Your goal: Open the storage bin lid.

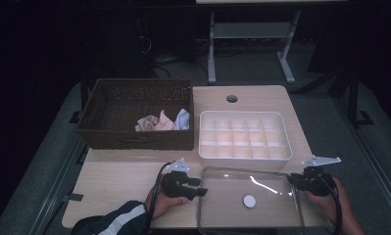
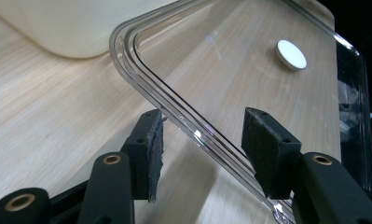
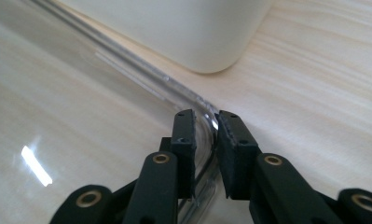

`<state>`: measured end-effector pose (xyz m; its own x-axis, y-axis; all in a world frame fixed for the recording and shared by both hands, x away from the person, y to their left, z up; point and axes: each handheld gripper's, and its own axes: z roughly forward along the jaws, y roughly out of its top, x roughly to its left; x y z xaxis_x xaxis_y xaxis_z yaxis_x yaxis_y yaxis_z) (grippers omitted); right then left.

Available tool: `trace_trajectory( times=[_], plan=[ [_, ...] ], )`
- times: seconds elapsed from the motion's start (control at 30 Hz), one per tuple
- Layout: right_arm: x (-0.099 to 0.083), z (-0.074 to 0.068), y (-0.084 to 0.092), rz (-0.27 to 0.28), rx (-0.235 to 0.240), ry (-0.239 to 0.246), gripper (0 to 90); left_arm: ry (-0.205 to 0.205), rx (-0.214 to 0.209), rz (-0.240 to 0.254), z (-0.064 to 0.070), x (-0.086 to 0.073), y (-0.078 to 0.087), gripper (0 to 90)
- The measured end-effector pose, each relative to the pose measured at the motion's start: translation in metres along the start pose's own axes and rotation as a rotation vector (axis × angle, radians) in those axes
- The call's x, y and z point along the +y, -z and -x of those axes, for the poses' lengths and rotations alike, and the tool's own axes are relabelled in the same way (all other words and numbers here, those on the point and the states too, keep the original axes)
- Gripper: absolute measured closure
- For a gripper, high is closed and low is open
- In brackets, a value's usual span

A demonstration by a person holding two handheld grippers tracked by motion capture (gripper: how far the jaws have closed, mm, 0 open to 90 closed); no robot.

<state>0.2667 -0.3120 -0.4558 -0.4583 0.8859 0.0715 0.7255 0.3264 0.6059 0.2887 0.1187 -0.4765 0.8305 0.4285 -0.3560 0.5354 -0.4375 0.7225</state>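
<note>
A clear plastic lid [image 1: 227, 183] with a white round knob [image 1: 249, 200] lies flat on the wooden table near the front edge. My left gripper [image 1: 201, 191] is at the lid's left edge. In the left gripper view it [image 2: 202, 140] is open, its pads on either side of the lid's rim [image 2: 141, 60] without touching it. The knob [image 2: 291, 54] lies farther off. My right gripper [image 1: 292, 178] is at the lid's far right corner. In the right gripper view it [image 3: 206, 126] is shut on the curved rim of the lid [image 3: 104, 116].
A white divided tray [image 1: 242, 114] stands just behind the lid; its wall [image 2: 72, 23] [image 3: 174, 28] is close to both grippers. A brown wicker basket [image 1: 134, 139] holding crumpled cloths [image 1: 161, 121] sits at the back left. The table's front edge is near the hands.
</note>
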Motion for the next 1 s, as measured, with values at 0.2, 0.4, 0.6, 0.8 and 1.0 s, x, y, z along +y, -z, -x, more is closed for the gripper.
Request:
trace_trajectory(
  times=[0.2,0.4,0.6,0.8,1.0],
  plan=[
    [0.011,0.009,-0.006,-0.008,-0.009,0.026,81.8,-0.004,-0.005,-0.009,0.0,0.006,-0.006,47.5],
    [0.01,0.007,-0.006,-0.003,-0.036,0.047,82.1,-0.122,0.029,-0.045,0.005,0.003,0.005,40.4],
    [0.013,0.009,-0.01,0.016,-0.059,0.066,81.9,-0.225,0.065,-0.077,0.013,0.0,0.0,45.5],
    [0.016,0.017,-0.012,0.018,-0.1,0.072,81.6,-0.322,0.13,-0.063,0.021,0.003,-0.014,47.9],
    [0.018,0.027,-0.013,0.018,-0.13,0.053,81.2,-0.332,0.13,-0.05,0.023,0.012,-0.028,47.1]
  ],
)
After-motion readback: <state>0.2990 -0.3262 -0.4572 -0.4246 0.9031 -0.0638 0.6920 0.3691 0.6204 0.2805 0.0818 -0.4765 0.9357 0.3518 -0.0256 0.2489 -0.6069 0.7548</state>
